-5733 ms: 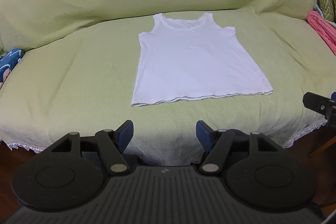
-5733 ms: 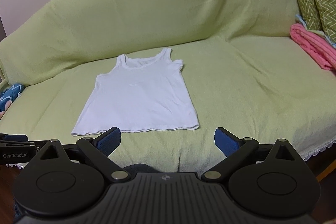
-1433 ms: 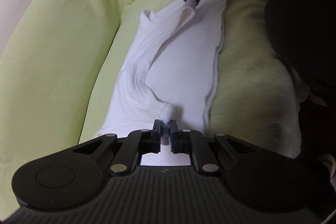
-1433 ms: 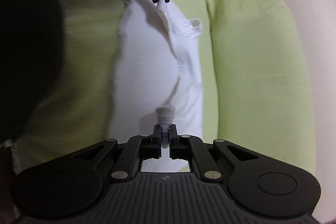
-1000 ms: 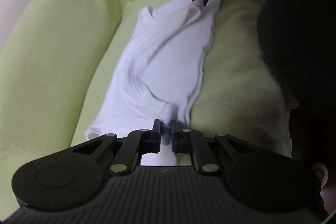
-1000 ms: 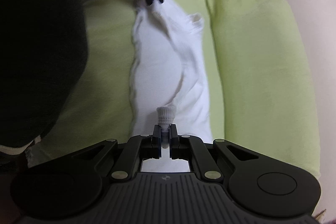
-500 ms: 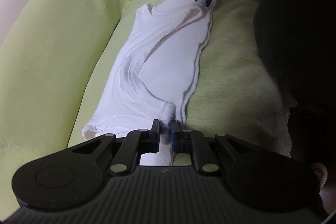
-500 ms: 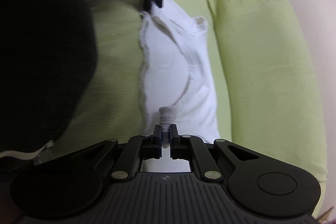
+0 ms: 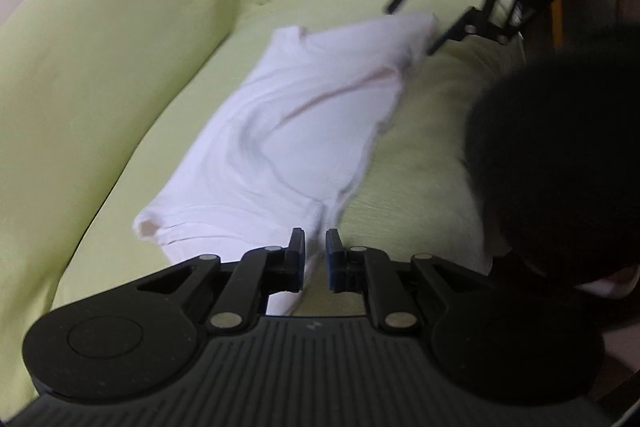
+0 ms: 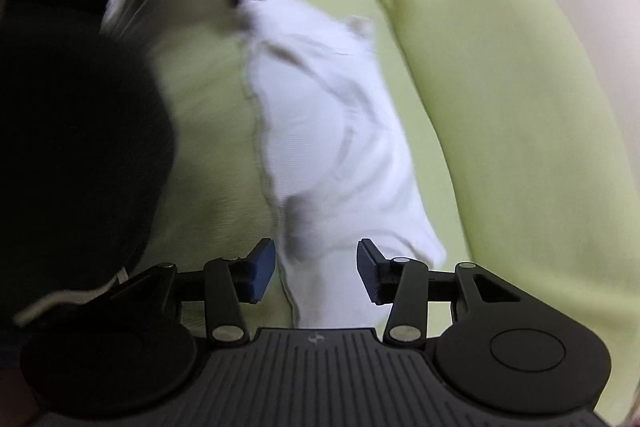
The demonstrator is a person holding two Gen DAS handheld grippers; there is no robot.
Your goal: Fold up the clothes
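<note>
Now the right gripper (image 10: 316,273) has sprung wide, dropping its strap; the left gripper (image 9: 315,259) has eased to a narrow gap, cloth between its pads. So the white tank top (image 9: 296,131) lies folded in half on the green sofa cover (image 9: 120,47), first fold done.

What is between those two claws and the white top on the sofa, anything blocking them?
Nothing visible. The white top lies folded on the green sofa cover, directly at both tools: the right gripper stands open over one end, the left gripper slightly open at the other.
</note>
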